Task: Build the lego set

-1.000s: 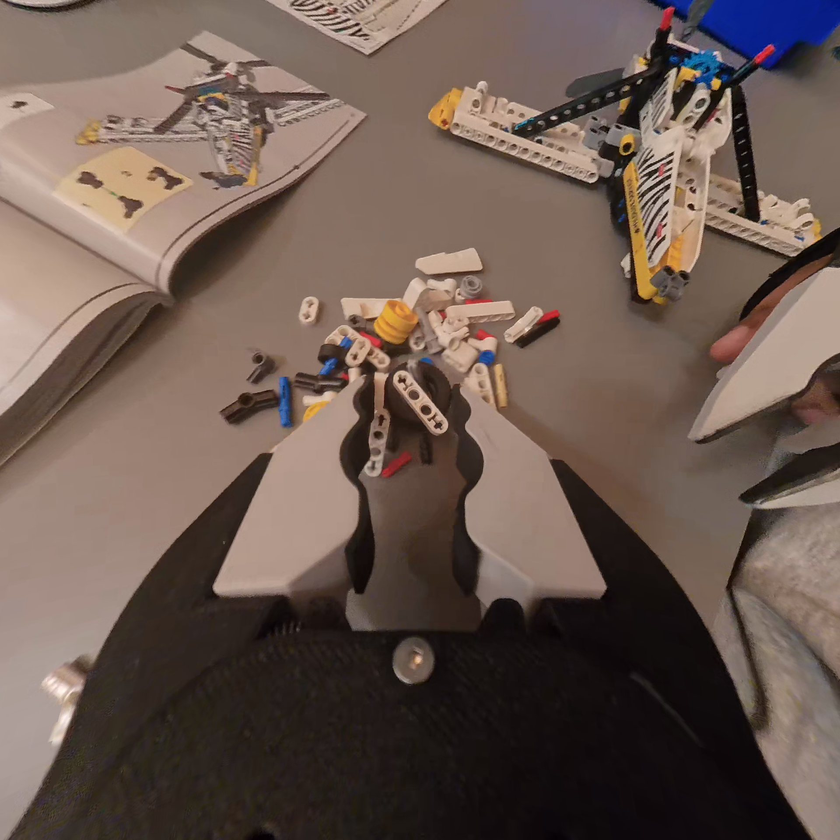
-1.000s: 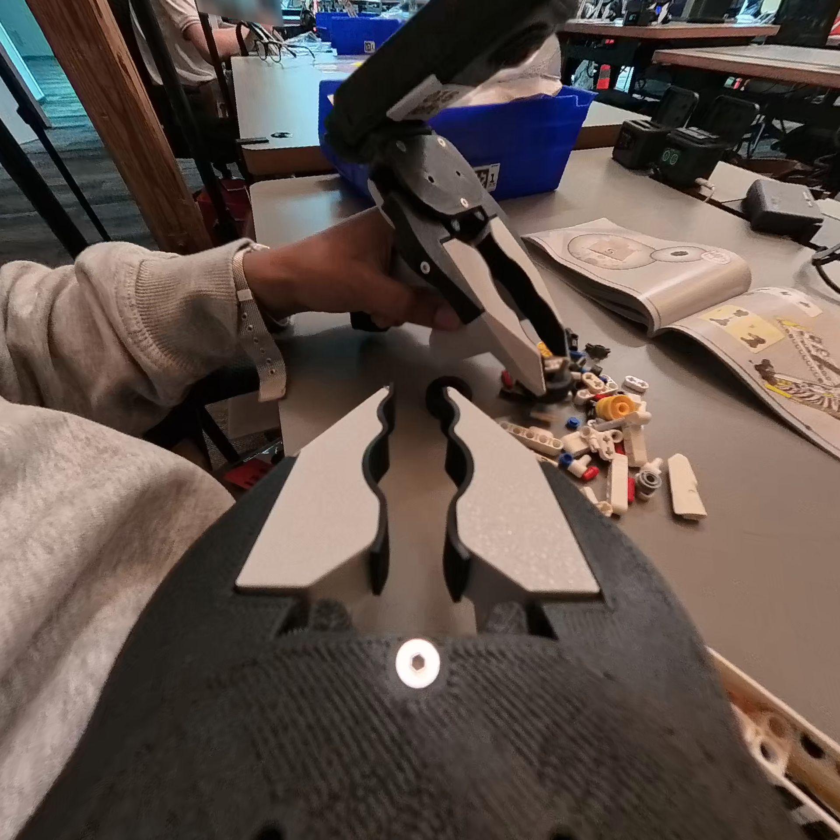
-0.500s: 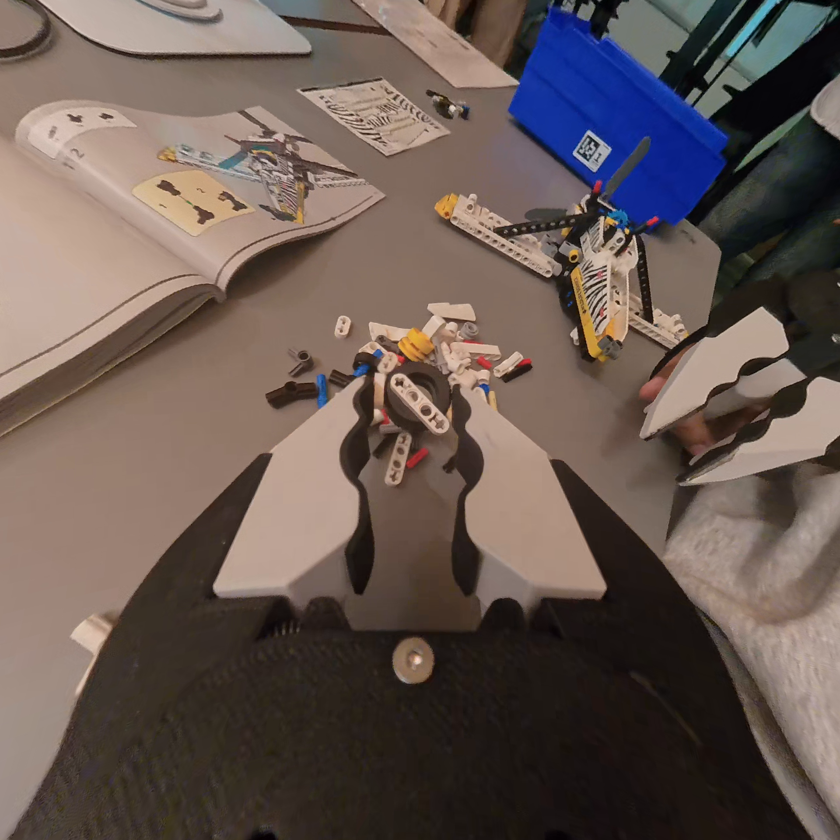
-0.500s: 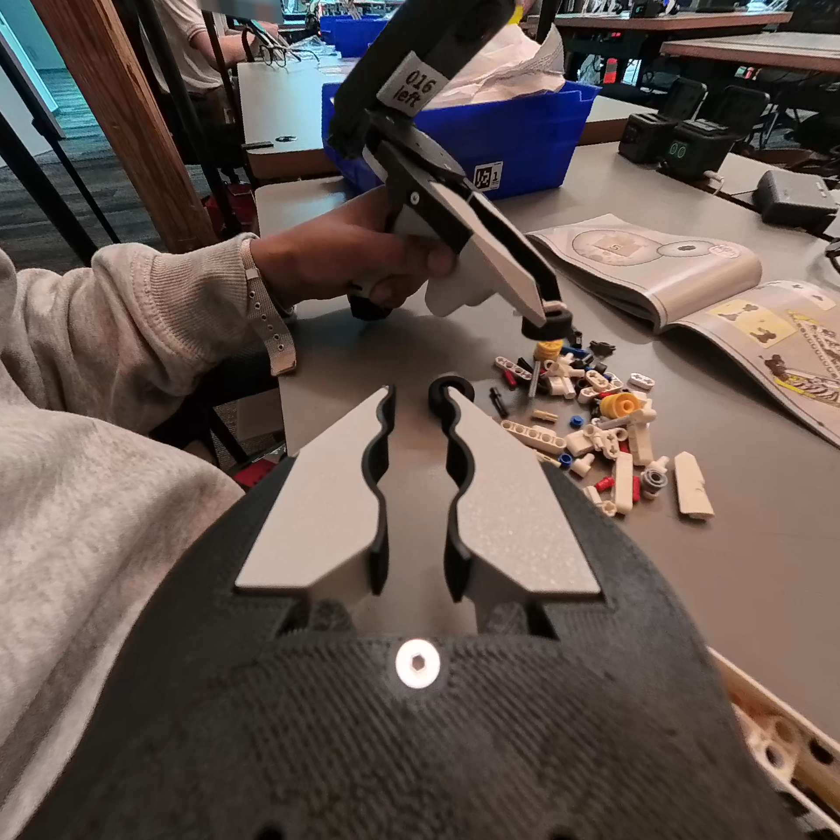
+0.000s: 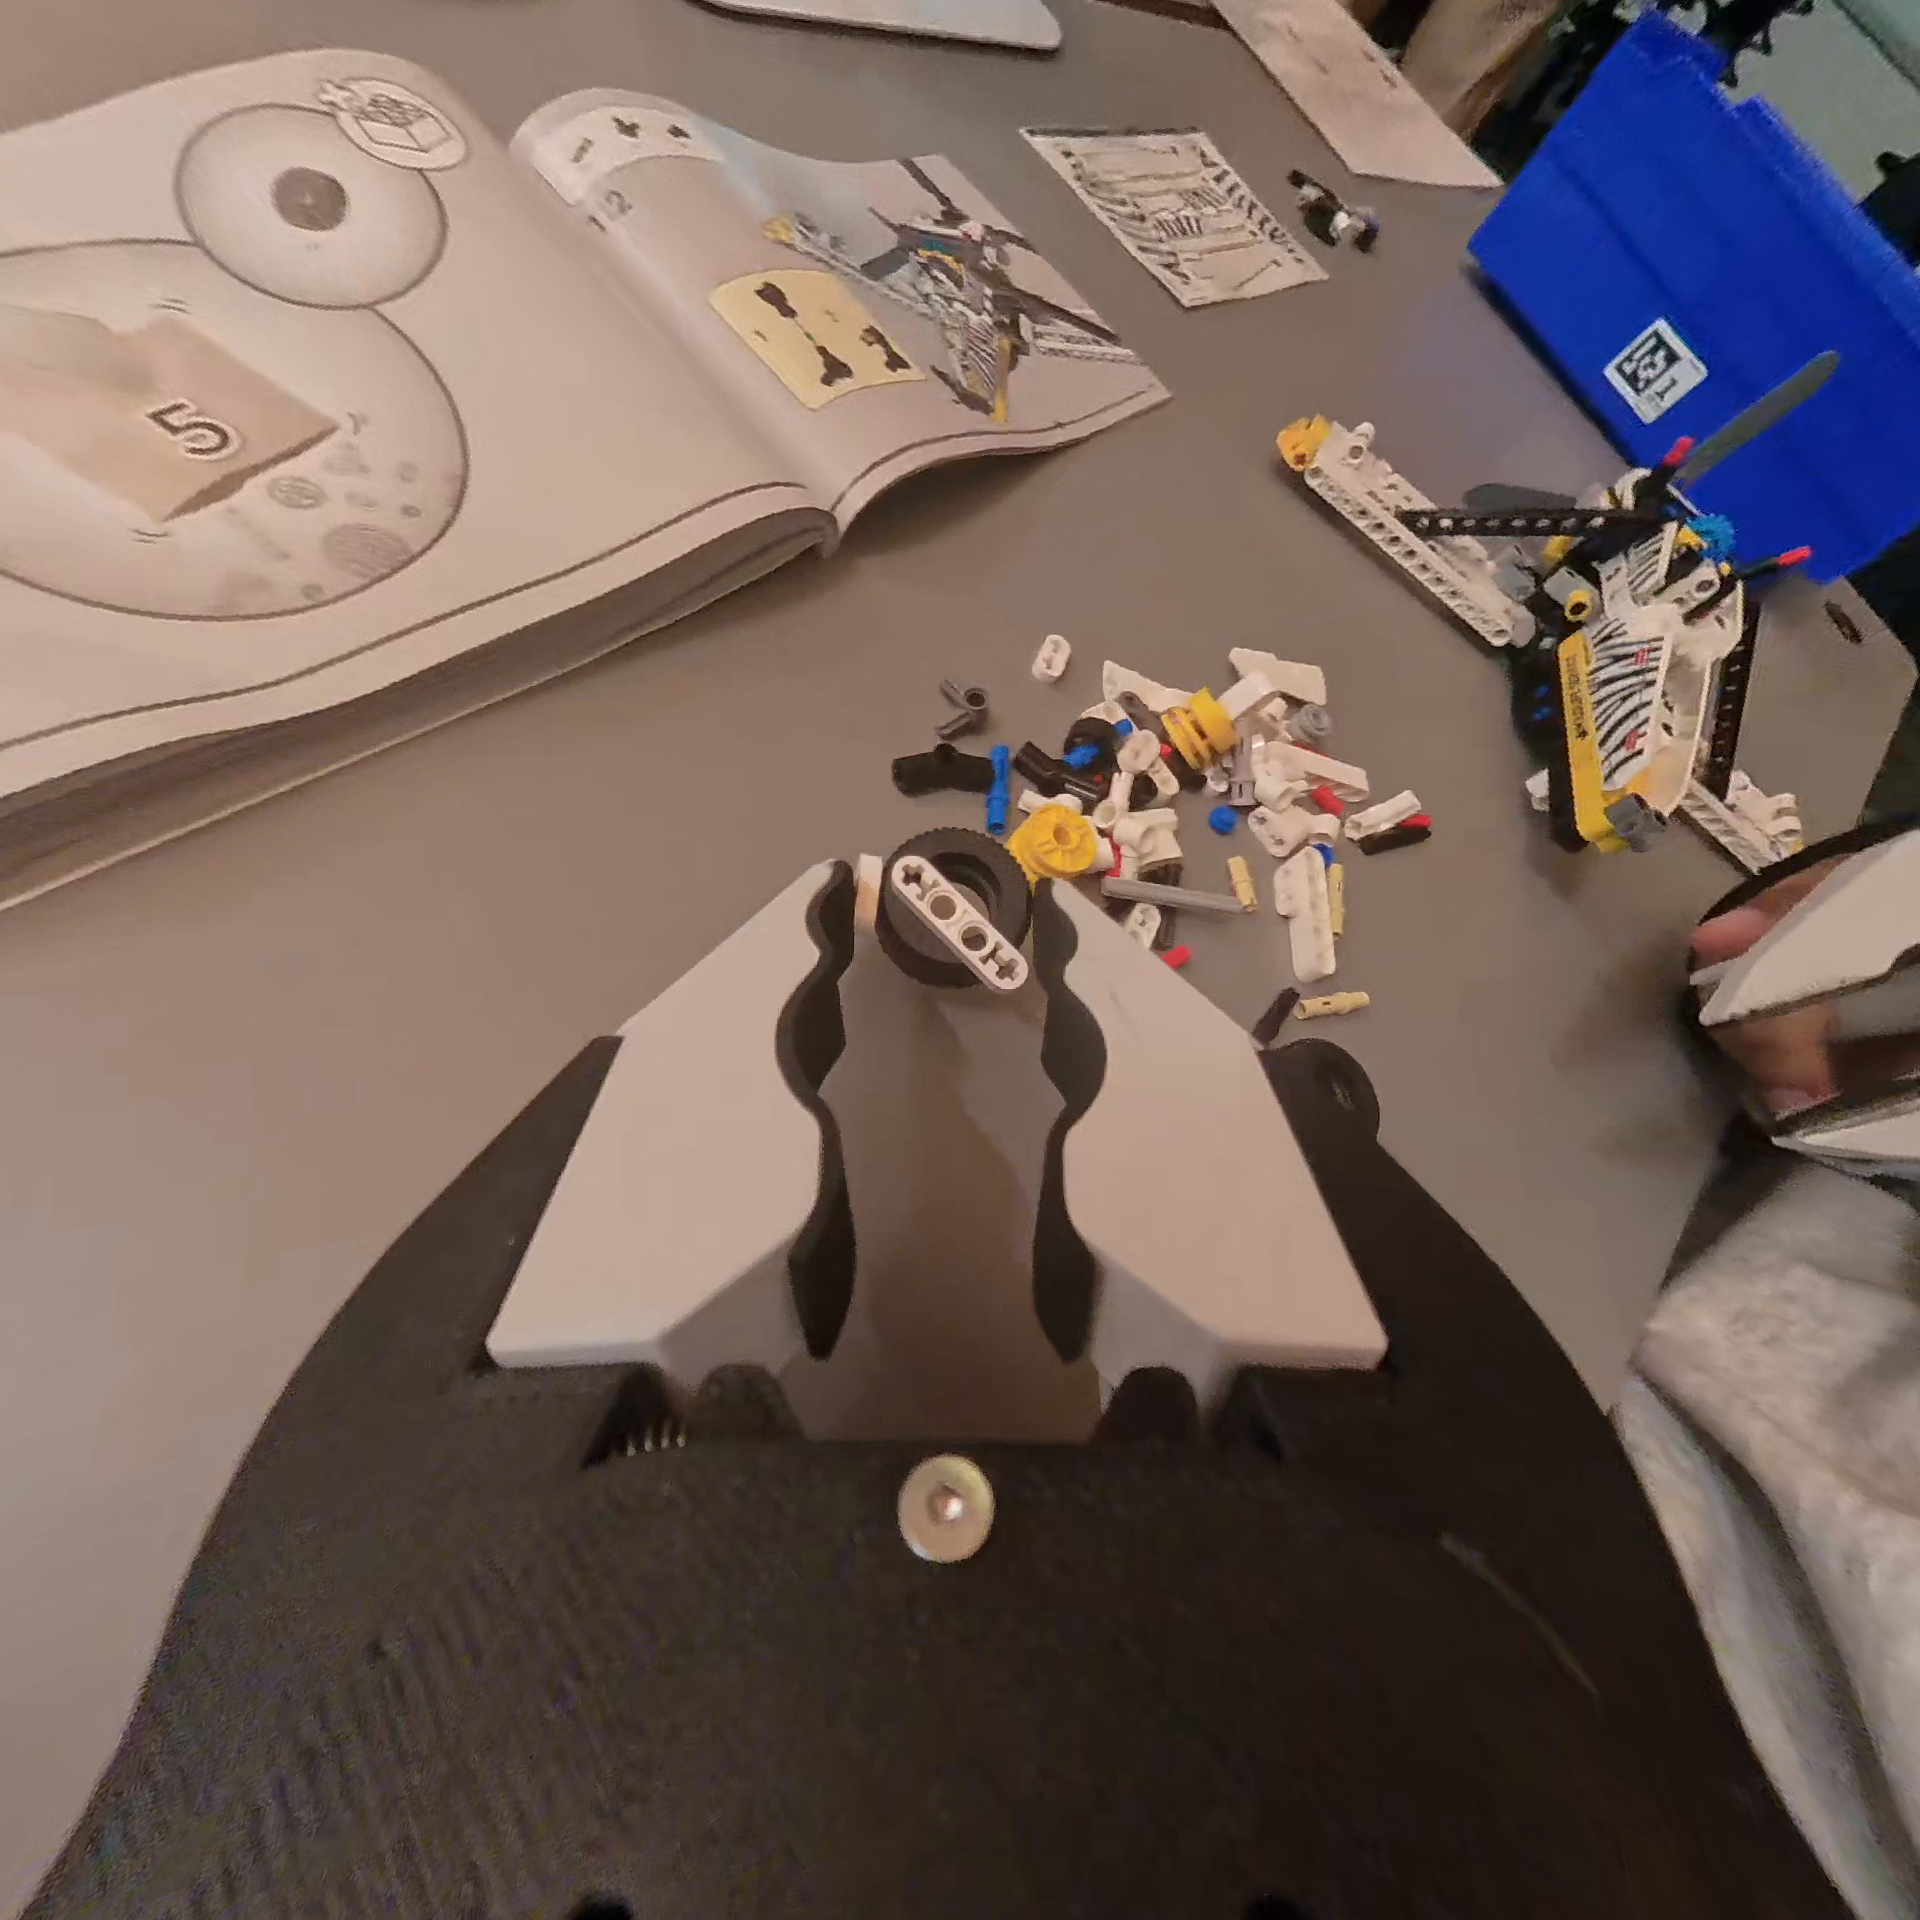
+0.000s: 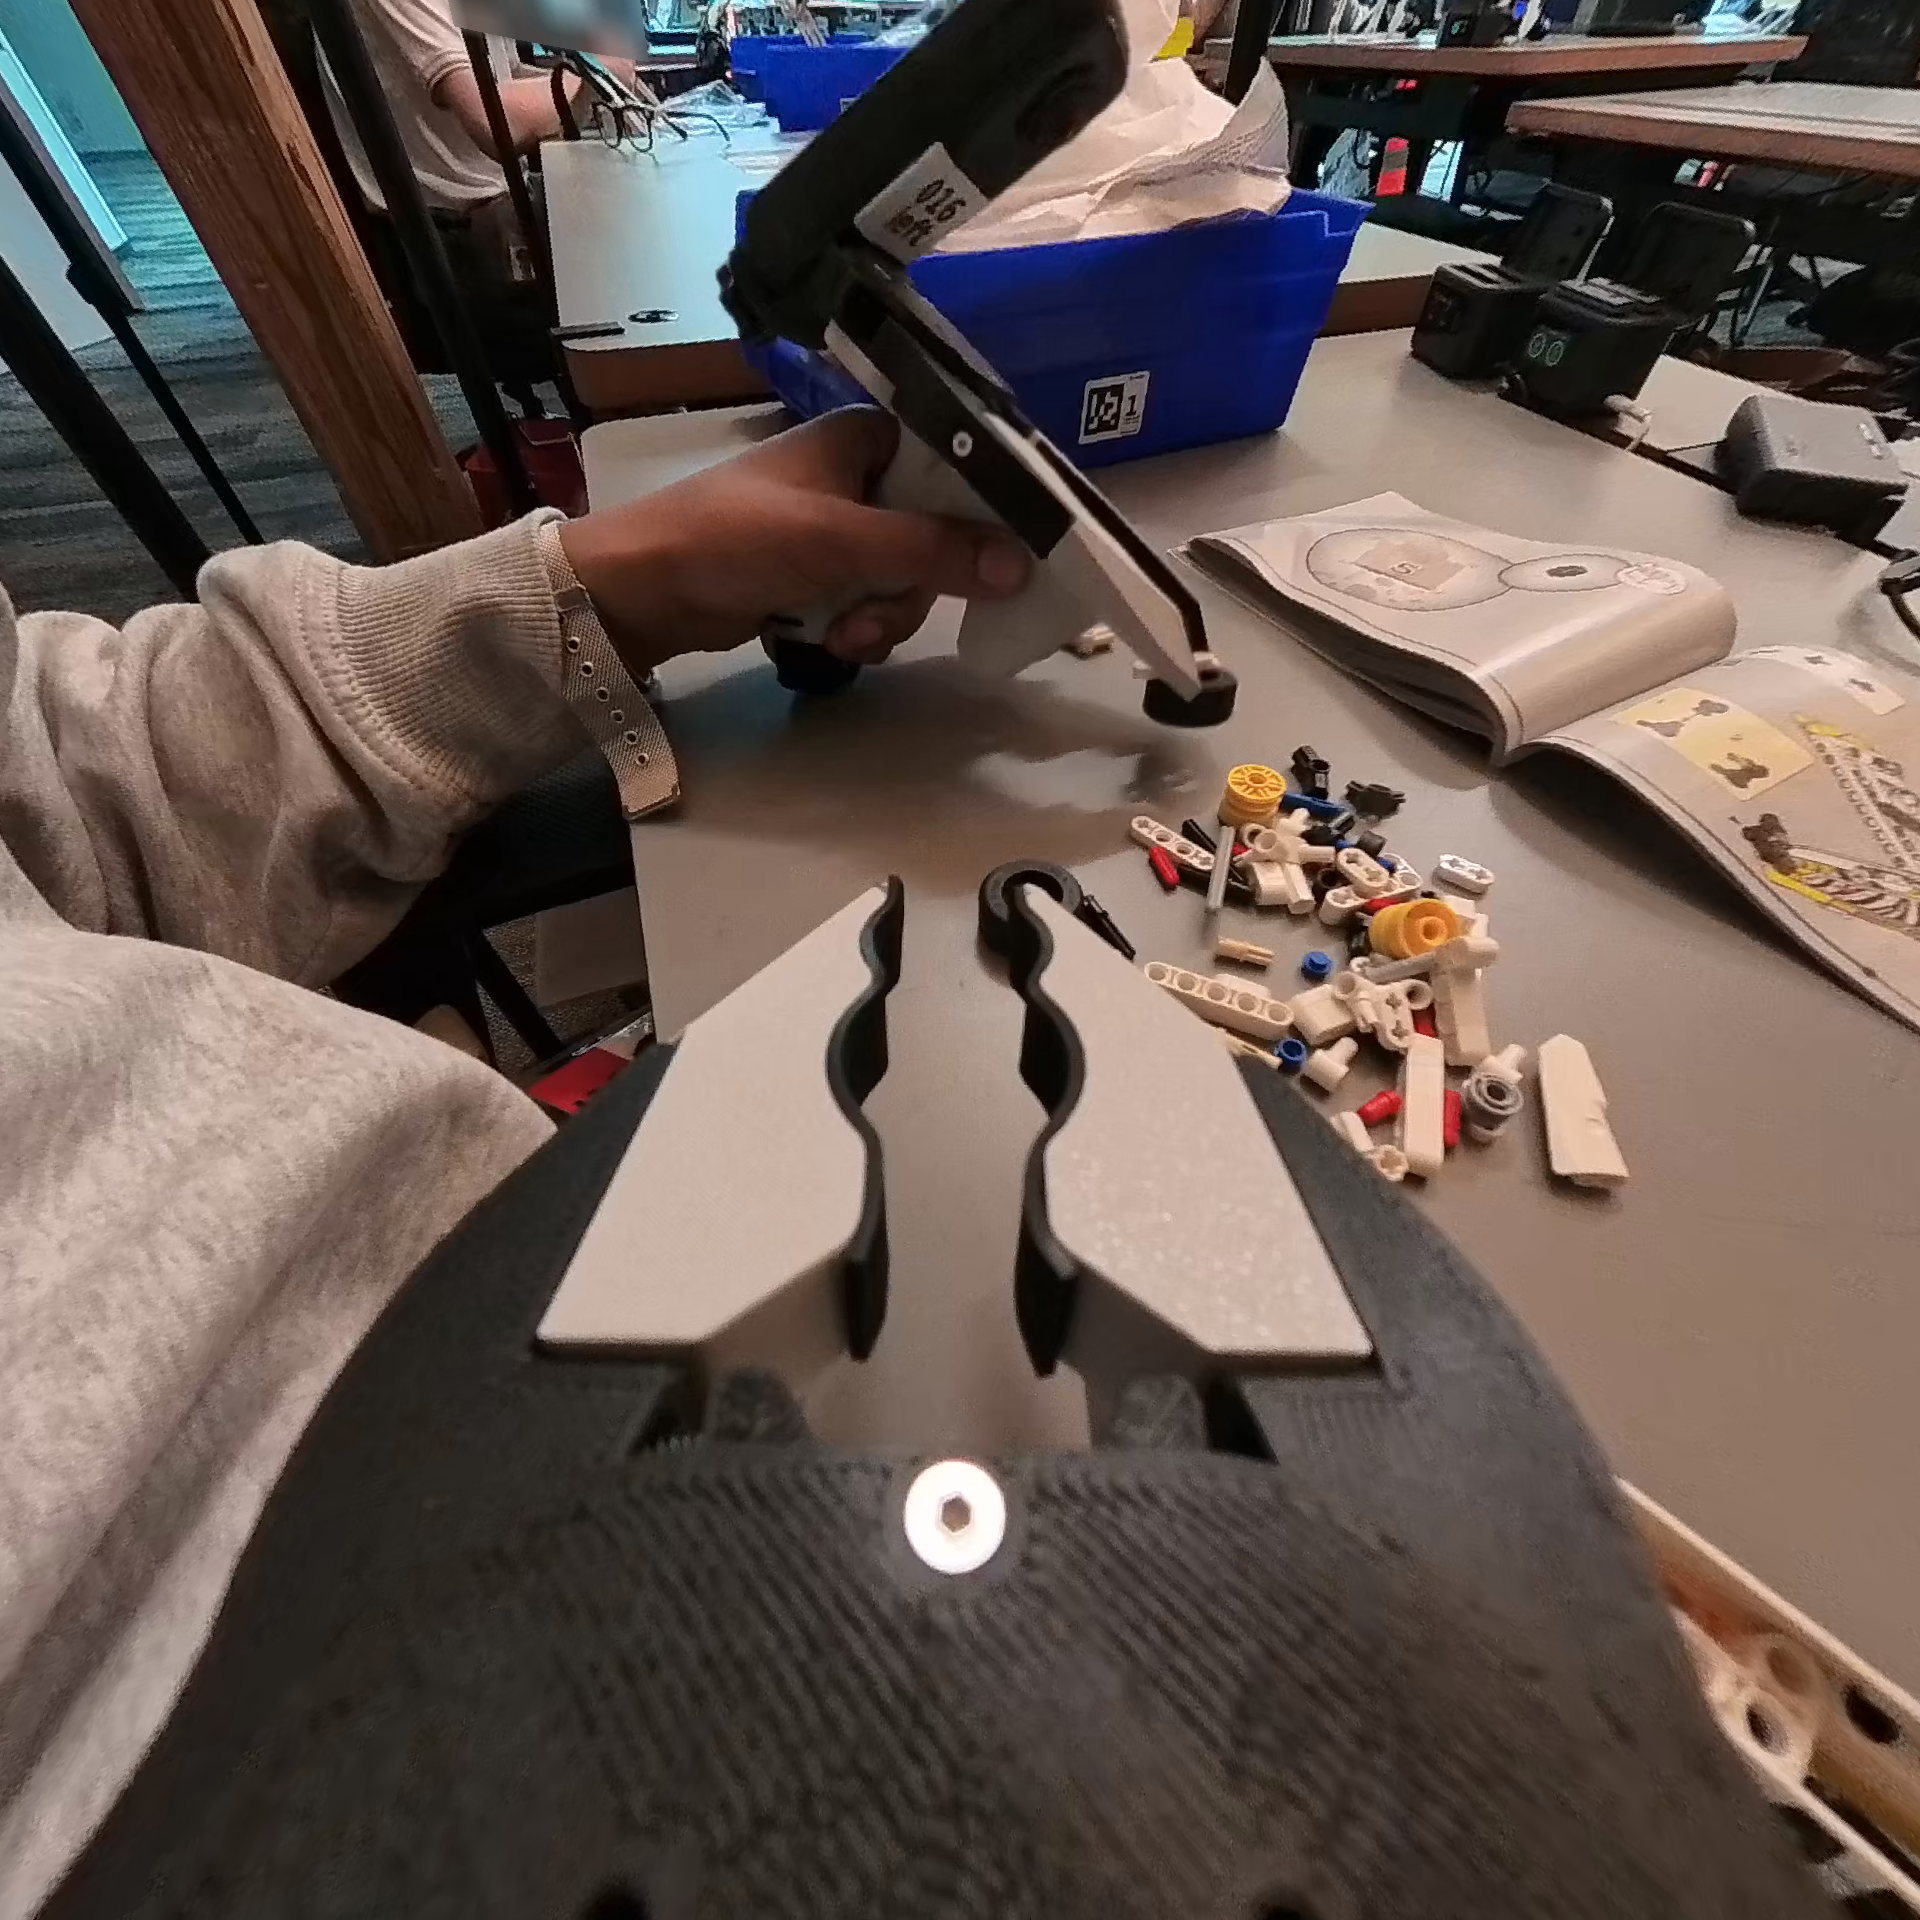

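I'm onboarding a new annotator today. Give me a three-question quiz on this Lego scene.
1. True or false: the left gripper holds a black rubber tyre clear of the grey table.
2. What lies on the table by the right gripper tip: A) a second black tyre, B) a yellow wheel hub?
3. The open instruction booklet lies on which side of the loose Lego parts pile in the left wrist view?

Key: 1 true; 2 A; 3 left.

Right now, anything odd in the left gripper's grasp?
Yes. The left gripper is shut on the black tyre, and a white beam sits slanted across the tyre's face, seemingly clamped along with it. It is likely an unintended extra piece.
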Demonstrator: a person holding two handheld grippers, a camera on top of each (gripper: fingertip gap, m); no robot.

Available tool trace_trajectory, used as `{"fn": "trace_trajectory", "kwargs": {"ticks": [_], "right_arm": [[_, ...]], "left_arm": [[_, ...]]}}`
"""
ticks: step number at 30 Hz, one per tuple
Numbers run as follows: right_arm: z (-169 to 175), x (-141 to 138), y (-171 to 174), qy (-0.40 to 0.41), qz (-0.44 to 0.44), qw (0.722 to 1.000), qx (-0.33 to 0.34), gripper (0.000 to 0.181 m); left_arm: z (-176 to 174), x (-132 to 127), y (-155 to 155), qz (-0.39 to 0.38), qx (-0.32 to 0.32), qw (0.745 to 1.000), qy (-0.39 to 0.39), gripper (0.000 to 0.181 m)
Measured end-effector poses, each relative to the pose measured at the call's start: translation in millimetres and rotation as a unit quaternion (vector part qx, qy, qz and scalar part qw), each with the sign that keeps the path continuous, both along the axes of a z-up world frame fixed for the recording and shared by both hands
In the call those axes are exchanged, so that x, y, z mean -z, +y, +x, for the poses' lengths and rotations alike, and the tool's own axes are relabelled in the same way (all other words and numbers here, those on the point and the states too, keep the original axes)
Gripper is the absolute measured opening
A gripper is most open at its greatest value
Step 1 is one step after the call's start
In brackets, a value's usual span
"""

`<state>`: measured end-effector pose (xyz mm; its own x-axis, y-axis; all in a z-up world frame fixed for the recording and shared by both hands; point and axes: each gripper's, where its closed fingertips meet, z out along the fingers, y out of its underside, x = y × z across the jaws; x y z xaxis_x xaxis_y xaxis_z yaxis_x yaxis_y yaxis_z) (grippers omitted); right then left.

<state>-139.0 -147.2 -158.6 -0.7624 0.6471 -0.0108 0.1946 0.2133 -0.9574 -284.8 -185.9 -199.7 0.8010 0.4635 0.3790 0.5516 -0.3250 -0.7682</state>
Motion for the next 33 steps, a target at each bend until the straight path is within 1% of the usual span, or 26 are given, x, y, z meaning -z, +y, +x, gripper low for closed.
{"fn": "trace_trajectory", "kwargs": {"ticks": [3, 5, 14, 18, 19, 20, 22, 26, 30, 33], "right_arm": [[0.2, -0.1, 0.0, 0.0, 0.0, 1.0, 0.0, 0.018], [0.3, -0.1, 0.0, 0.0, 0.0, 1.0, -0.001, 0.018], [0.8, -0.6, 0.1, 0.0, -0.002, 1.0, -0.001, 0.018], [0.8, -0.3, 0.0, -0.001, -0.002, 1.0, -0.002, 0.018], [0.8, -0.2, 0.1, -0.002, -0.002, 1.0, -0.002, 0.018], [0.8, -0.3, 0.0, -0.002, -0.002, 1.0, -0.002, 0.018], [0.9, -0.4, 0.1, -0.001, -0.002, 1.0, -0.002, 0.018], [0.9, -0.1, -0.2, -0.002, -0.001, 1.0, -0.003, 0.018], [0.7, 0.6, -0.5, -0.003, 0.001, 1.0, -0.003, 0.018], [0.5, 0.8, -0.5, -0.003, 0.002, 1.0, -0.002, 0.018]], "left_arm": [[6.6, 8.3, 5.1, -0.024, 0.016, 1.0, -0.01, 0.032], [8.1, 8.7, 8.1, -0.027, 0.019, 0.999, -0.009, 0.033], [9.2, 0.3, 8.5, 0.001, 0.022, 1.0, -0.012, 0.032], [13.7, -8.2, 12.2, 0.02, 0.035, 0.999, -0.005, 0.03], [15.8, -6.2, 12.3, 0.011, 0.039, 0.999, -0.009, 0.028], [18.8, -0.8, 10.8, -0.01, 0.044, 0.999, -0.016, 0.021], [25.5, 7.9, 5.6, -0.05, 0.054, 0.997, -0.028, 0.021], [30.6, -1.3, 3.0, -0.035, 0.05, 0.998, -0.022, 0.021], [26.0, 9.0, 1.3, -0.066, 0.033, 0.997, 0.001, 0.022], [23.2, 9.5, 2.6, -0.071, 0.025, 0.997, 0.01, 0.015]]}}
